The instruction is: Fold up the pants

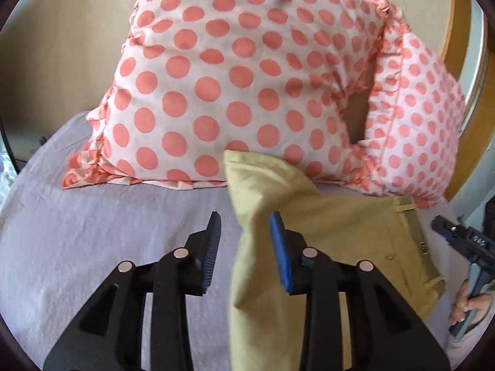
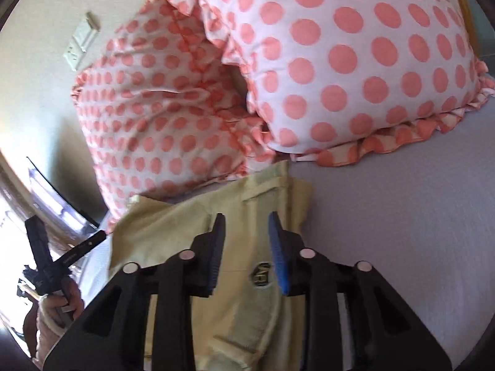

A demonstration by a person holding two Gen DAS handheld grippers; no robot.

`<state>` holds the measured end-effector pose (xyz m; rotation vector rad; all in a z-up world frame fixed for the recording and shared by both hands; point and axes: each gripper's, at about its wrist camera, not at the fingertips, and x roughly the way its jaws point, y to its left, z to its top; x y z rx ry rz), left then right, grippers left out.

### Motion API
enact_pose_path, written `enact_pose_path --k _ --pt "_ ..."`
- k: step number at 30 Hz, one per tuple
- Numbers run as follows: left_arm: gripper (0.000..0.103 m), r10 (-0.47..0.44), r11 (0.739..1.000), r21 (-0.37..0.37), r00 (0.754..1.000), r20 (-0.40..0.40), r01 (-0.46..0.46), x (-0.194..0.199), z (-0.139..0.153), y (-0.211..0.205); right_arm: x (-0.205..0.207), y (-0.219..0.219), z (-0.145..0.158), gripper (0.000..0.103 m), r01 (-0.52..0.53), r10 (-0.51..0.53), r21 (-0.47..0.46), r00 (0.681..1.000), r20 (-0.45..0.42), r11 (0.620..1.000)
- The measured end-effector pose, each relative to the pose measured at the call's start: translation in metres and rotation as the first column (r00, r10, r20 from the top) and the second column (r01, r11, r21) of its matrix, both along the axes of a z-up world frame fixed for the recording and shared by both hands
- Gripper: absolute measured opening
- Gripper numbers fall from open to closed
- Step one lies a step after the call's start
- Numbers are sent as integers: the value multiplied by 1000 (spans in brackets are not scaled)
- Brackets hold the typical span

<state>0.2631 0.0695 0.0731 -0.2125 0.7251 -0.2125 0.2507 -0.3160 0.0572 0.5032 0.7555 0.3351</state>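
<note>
While the khaki pants lie on the lavender sheet beside 2 polka-dot pillows, left gripper and right gripper gape, holding nothing.

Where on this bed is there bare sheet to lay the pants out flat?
Bare lilac sheet lies left of the pants, in front of the big dotted pillow. The right wrist view shows another bare stretch beside the pants, below that pillow's ruffle. It is crowded where the second pillow meets the waistband.
</note>
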Motion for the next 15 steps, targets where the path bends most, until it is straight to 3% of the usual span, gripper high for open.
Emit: enact_pose_path --k 1,2,4,6,7,8,9,11,14,15 --pt "41 -42 998 -37 999 -3 42 -3 1 -5 0 7 1 62 -31 31 6 1000 3 999" --pt "43 -73 996 -52 997 -11 72 -5 -1 -13 -1 15 1 72 -54 54 -2 999 -1 999" --pt "50 -122 992 -48 990 -76 119 1 -15 -31 4 32 -7 77 -80 78 -43 996 -35 996" --pt "49 -112 994 -26 973 -203 109 19 -44 -45 15 39 -24 80 -55 42 -100 990 -131 993" --pt "47 -104 994 -44 963 -248 96 25 -56 -46 19 37 -33 80 -51 36 -82 985 -167 995" --pt "47 -76 997 -34 977 -200 70 22 -54 -44 16 34 -33 80 -33 23 -64 988 -150 997" --pt "47 -48 999 8 975 -216 51 21 -54 -45 12 32 -31 80 -9 -5 -79 985 -171 997" --pt "48 -55 998 11 973 -223 59 6 -48 -40 -5 30 -20 85 30 -52 -126 983 -178 992" --pt "74 -53 996 65 987 -152 63 -44 -31 -36 -51 39 0 102 31 -46 -202 996 -70 979" --pt "84 -41 994 96 991 -130 54 -65 -27 -34 -69 45 5 102 38 -48 -242 998 -37 969"
